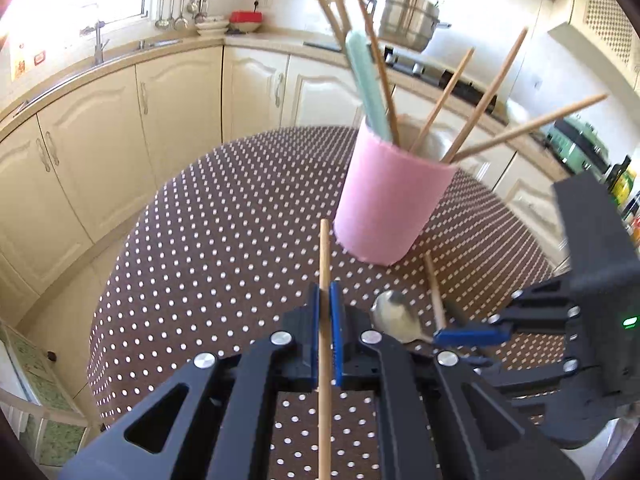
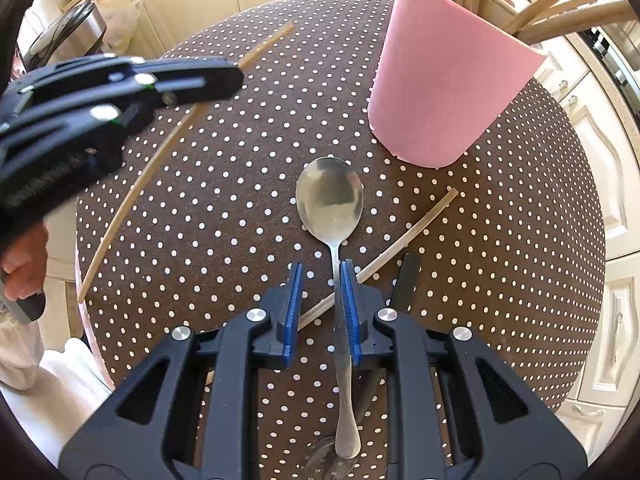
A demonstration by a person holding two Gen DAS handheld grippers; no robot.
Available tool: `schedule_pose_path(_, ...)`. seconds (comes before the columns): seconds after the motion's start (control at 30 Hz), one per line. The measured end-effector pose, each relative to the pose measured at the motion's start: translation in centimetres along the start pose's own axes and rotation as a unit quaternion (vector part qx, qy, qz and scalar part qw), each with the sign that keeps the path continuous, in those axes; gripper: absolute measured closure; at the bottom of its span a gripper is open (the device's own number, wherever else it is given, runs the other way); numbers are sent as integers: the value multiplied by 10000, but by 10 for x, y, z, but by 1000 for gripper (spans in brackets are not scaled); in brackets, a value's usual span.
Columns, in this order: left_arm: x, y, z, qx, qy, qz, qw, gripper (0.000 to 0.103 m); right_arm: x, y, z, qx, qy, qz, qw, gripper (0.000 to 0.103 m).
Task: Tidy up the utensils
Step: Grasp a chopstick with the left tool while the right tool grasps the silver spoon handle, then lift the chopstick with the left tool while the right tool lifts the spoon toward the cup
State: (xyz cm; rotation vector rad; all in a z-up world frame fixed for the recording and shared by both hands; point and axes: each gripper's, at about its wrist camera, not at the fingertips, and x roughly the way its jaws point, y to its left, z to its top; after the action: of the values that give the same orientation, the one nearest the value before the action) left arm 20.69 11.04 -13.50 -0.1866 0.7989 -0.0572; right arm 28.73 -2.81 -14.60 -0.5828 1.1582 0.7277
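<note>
A pink cup point(image 1: 386, 200) stands on the dotted round table point(image 1: 200, 240) and holds several wooden chopsticks point(image 1: 488, 96) and a mint-green handle point(image 1: 366, 80). My left gripper point(image 1: 325, 320) is shut on a wooden chopstick point(image 1: 325, 264) and holds it above the table. My right gripper point(image 2: 322, 300) is open around the handle of a metal spoon point(image 2: 330, 196) that lies on the table; the right pad touches the handle. Another chopstick point(image 2: 408, 236) lies across under the spoon. The pink cup point(image 2: 444, 80) stands to the front right of the spoon.
The left gripper body point(image 2: 100, 92) with its chopstick point(image 2: 136, 192) hangs over the table's left side. Cream kitchen cabinets point(image 1: 120, 120) and a counter with a steel pot point(image 1: 408, 18) curve behind the table. Bottles point(image 1: 624, 184) stand at the right.
</note>
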Motion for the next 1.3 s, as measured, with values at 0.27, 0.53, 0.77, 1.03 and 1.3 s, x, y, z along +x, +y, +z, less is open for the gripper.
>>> schedule_pose_path(0.27,-22,-12,6,-1,-382,-147,9992,98,5,-3,-12,139,-166,-107,9997,99)
schedule_pose_path(0.53,-34,-21,8,-31,-673,-241,9974,98,2,6,-26,284,-410,-110,9987,99)
schedule_pose_path(0.77,-30,-21,10,-40,-661,-179,9976,98,10,8,-19,264,-152,-214,9993,98)
schedule_pose_path(1.03,-34,-19,13,-110,-832,-244,9962,98,-1,21,-31,520,-766,-222,9955,99)
schedule_pose_path(1.3,-59,-27,19,-76,-1393,-502,9889,98,-59,20,-63,992,-2263,63,9690,99)
